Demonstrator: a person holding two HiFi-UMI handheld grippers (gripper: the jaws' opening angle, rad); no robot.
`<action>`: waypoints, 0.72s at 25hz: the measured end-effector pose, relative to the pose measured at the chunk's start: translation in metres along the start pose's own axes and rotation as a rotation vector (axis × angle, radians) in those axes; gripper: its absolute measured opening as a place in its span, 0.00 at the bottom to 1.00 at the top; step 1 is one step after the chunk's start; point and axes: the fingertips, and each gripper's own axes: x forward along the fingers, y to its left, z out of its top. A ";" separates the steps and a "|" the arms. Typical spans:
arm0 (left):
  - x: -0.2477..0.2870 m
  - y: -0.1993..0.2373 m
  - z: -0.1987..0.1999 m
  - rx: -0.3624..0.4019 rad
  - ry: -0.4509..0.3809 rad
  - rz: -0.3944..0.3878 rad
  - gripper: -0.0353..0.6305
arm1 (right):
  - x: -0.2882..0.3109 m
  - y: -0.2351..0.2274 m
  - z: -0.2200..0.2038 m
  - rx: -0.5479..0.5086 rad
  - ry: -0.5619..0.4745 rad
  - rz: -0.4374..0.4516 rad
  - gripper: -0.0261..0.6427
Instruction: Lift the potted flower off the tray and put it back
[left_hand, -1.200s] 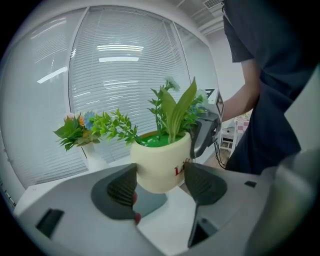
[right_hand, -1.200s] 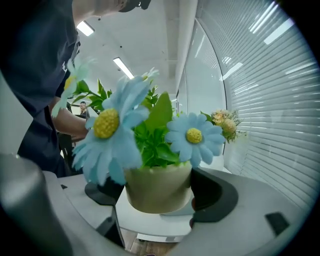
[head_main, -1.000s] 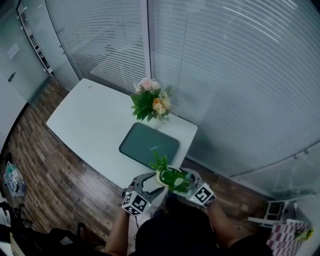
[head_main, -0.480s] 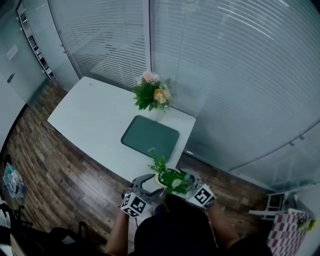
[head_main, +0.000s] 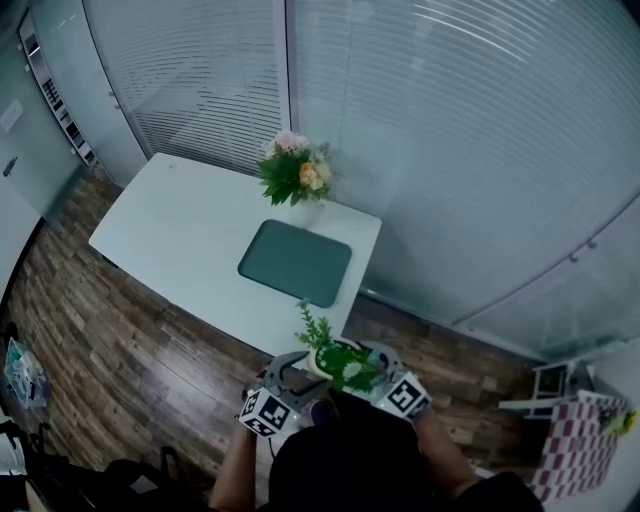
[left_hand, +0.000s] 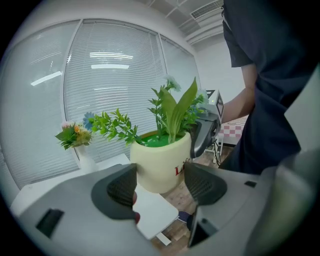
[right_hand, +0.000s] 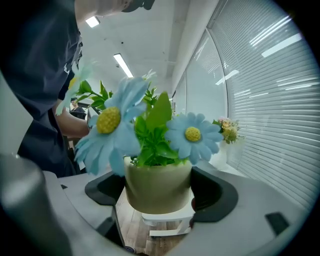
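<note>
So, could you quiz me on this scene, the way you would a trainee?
1. Relative to the dark green rectangular tray, the cream pot of blue daisies is:
A) standing on it
B) held in the air, away from it
C) lying tipped over beside it
2. True or false: the left gripper is clamped on the pot.
3. Fill in: the pot is gripped between the jaws of the ___ gripper.

Key
1. B.
2. False: its jaws stand apart, just short of the pot.
3. Right: the right gripper has one jaw on each side of the pot.
</note>
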 end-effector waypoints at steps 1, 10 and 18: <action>-0.001 -0.002 0.000 0.002 -0.002 -0.001 0.49 | -0.001 0.002 -0.001 0.000 0.001 -0.001 0.64; -0.008 -0.004 -0.001 0.000 -0.010 0.013 0.49 | 0.001 0.008 0.003 -0.012 -0.020 0.015 0.64; -0.018 -0.013 -0.003 -0.026 -0.018 0.043 0.49 | -0.001 0.018 0.005 -0.027 -0.029 0.045 0.64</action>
